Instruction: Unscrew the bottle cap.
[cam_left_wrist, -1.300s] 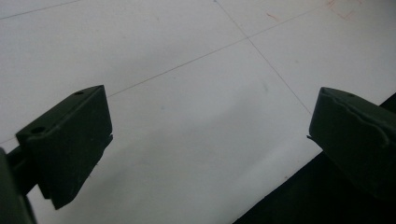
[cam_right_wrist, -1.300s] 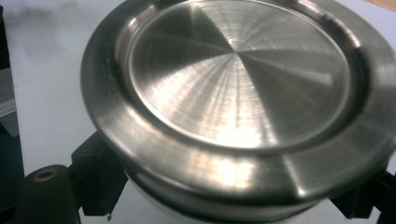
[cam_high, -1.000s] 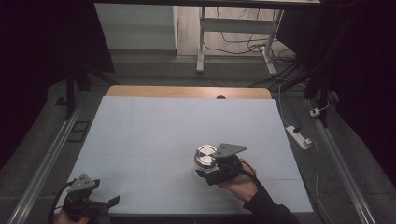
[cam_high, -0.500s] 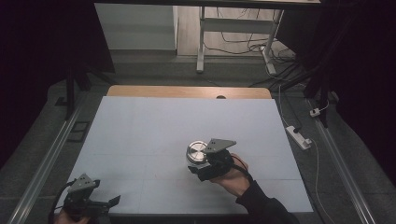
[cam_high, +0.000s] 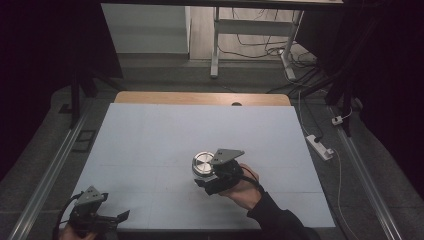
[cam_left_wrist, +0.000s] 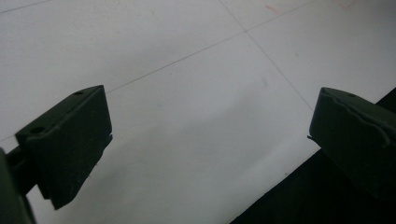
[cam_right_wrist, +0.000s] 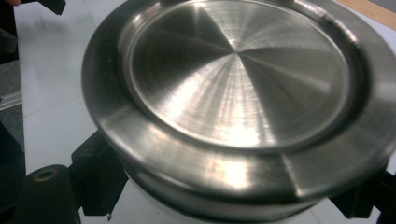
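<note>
Right gripper view: lidded steel container (cam_right_wrist: 243, 93) between jaws.

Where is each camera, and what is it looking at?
High view: above the person's side, looking forward and down on the white table; both forearms, the left gripper and the right gripper show.
Left gripper view: rides on the left gripper, looking down at the table between open jaws.
Right gripper view: rides on the right gripper, looking close at the round metal tin it grips.
Shared: the tin appears in the high and right gripper views.
</note>
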